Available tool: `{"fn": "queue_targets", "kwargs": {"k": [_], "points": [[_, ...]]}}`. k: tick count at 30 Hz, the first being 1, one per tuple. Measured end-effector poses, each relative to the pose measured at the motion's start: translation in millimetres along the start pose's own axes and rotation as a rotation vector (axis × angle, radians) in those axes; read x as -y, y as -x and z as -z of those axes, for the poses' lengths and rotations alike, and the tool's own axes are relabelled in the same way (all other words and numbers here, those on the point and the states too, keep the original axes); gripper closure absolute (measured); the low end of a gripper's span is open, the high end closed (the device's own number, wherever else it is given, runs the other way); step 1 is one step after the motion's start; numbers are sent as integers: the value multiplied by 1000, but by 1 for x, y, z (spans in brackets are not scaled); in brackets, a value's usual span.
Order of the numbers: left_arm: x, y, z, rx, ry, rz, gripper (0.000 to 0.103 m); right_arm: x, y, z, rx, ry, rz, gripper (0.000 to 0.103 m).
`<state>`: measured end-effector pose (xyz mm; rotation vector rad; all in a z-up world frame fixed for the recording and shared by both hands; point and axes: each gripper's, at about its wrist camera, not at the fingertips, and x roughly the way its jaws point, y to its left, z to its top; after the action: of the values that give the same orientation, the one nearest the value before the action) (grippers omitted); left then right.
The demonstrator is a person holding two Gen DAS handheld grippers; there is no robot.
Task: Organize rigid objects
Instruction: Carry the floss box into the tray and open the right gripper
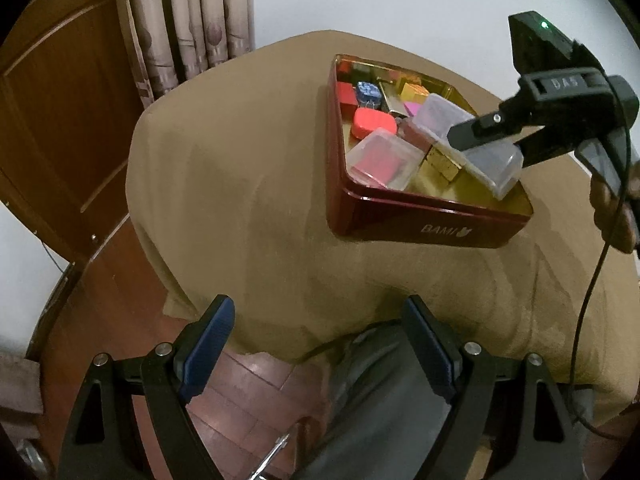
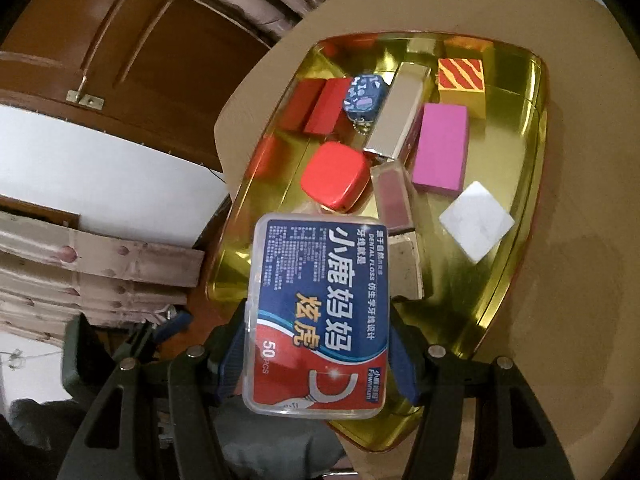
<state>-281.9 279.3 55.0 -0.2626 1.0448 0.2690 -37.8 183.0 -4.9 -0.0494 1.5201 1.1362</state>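
Over the gold-lined tin (image 2: 532,128) your right gripper (image 2: 320,344) is clamped on the dental floss box (image 2: 320,312), left gripper (image 1: 320,344) apart and empty; next, probably lower it into a free spot, then release.

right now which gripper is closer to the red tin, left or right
Right. The right gripper hangs over the red tin, clamped on the dental floss box. The left gripper is open, back at the cloth's near edge, apart from the tin.

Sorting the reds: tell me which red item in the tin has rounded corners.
The red rounded-square plastic case mid-tin; the red rectangular blocks behind it are sharp-edged.
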Motion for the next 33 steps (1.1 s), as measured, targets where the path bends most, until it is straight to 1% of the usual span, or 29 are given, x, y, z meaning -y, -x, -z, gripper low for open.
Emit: {"fn": "queue_targets", "kwargs": {"k": [4,7,9,11,13,15,16,18,19,20,21,22,24,25,27,33], "points": [[-1,-3,0,-15,2,-8,20,-7,-5,-1,-44,21,-13,41],[-2,-6,1,-26,3,-8,20,-10,-6,2,-74,53,-4,41],[-1,-7,2,-30,-2,-11,20,-11,1,3,-89,50,-39,40],[0,-5,2,-24,-8,-13,20,-10,-1,-1,-106,35,-31,40],[2,-4,2,-14,-19,-20,20,-7,-2,-7,-131,16,44,40],[5,-4,3,-11,-32,-28,20,-2,1,-15,-139,-19,90,40],[5,-4,3,-13,-36,-28,20,-3,0,-16,-143,-12,150,40],[6,-5,3,-18,-36,-24,20,-9,1,-16,-133,45,290,40],[5,-5,3,-19,-35,-24,20,-14,-1,-15,-132,76,341,40],[5,-5,3,-20,-33,-25,20,-19,-5,-11,-128,112,375,40],[4,-5,3,-21,-30,-23,20,-23,-7,-8,-120,137,389,40],[4,-5,3,-23,-27,-20,20,-28,-10,-3,-112,172,426,41],[4,-6,3,-27,-25,-17,20,-37,-18,6,-96,252,551,39],[3,-7,3,-30,-25,-16,20,-41,-20,9,-87,280,568,39],[4,-8,3,-34,-28,-18,20,-43,-21,10,-79,289,574,39],[8,-5,5,-22,-44,-23,20,-34,-7,2,-80,220,510,40]]}}
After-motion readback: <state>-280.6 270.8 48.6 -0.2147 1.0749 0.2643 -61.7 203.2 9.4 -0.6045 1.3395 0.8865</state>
